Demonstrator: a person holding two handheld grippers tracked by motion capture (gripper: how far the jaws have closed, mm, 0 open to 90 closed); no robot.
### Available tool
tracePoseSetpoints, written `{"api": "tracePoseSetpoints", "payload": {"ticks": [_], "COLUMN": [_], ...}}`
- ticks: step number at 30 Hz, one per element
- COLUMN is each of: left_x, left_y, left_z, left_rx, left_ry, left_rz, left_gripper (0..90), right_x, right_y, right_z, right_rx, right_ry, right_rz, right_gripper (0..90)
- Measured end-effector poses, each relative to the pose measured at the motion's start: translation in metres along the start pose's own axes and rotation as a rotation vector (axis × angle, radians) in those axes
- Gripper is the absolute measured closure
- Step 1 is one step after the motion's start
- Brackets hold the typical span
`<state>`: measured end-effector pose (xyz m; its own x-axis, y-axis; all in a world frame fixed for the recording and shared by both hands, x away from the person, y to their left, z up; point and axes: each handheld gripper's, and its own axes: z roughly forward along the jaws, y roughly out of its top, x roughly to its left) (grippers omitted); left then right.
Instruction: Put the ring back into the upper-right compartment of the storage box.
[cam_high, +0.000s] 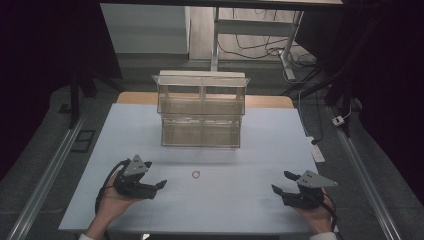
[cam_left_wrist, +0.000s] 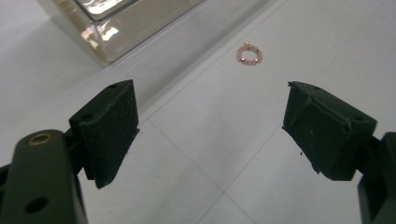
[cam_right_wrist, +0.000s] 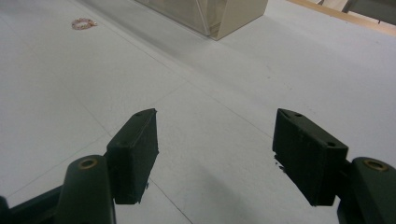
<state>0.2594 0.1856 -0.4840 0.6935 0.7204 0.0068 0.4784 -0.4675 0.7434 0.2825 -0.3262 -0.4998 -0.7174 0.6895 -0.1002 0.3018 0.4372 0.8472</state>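
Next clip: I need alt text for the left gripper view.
A small pink bead ring lies on the white table, ahead of the left gripper, whose black fingers stand wide apart with nothing between them. A clear box sits at upper left.

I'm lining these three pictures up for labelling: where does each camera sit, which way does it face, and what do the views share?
High view: above the person's side, looking forward and down on the white table; both hands, left gripper and right gripper.
Left gripper view: rides the left gripper, looking along its open fingers toward the bead ring and clear organizer.
Right gripper view: rides the right gripper, fingers open over the table.
Shared: all three show the bead ring and organizer.
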Motion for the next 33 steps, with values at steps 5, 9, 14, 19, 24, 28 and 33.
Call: {"api": "tracePoseSetpoints", "payload": {"ticks": [5,9,14,19,24,28,33], "left_x": [-0.003,-0.005,-0.006,-0.005,-0.007,-0.007,-0.010], "left_y": [0.009,0.013,0.018,0.023,0.030,0.034,0.040], "left_z": [0.008,0.015,0.023,0.031,0.040,0.046,0.052], "left_rx": [0.014,0.032,0.045,0.052,0.067,0.071,0.087], "left_ry": [-0.017,-0.030,-0.041,-0.045,-0.046,-0.052,-0.056], "left_rz": [0.011,0.023,0.031,0.037,0.044,0.046,0.051], "left_gripper": [19.0,19.8,20.5,20.7,21.1,21.4,21.7], "right_x": [0.001,0.001,0.001,0.001,0.001,0.001,0.001], "right_y": [0.000,0.000,-0.001,-0.002,-0.003,-0.003,-0.005], "right_z": [0.000,0.001,0.001,0.001,0.001,0.002,0.000], "right_rx": [-0.005,0.002,0.011,0.014,0.015,0.016,0.020], "right_ry": [0.001,0.004,0.001,-0.003,-0.002,-0.001,-0.010], "right_rz": [0.003,0.003,0.001,-0.001,0.000,0.003,0.002], "right_gripper": [30.5,30.6,30.6,30.8,30.8,30.8,30.8]}}
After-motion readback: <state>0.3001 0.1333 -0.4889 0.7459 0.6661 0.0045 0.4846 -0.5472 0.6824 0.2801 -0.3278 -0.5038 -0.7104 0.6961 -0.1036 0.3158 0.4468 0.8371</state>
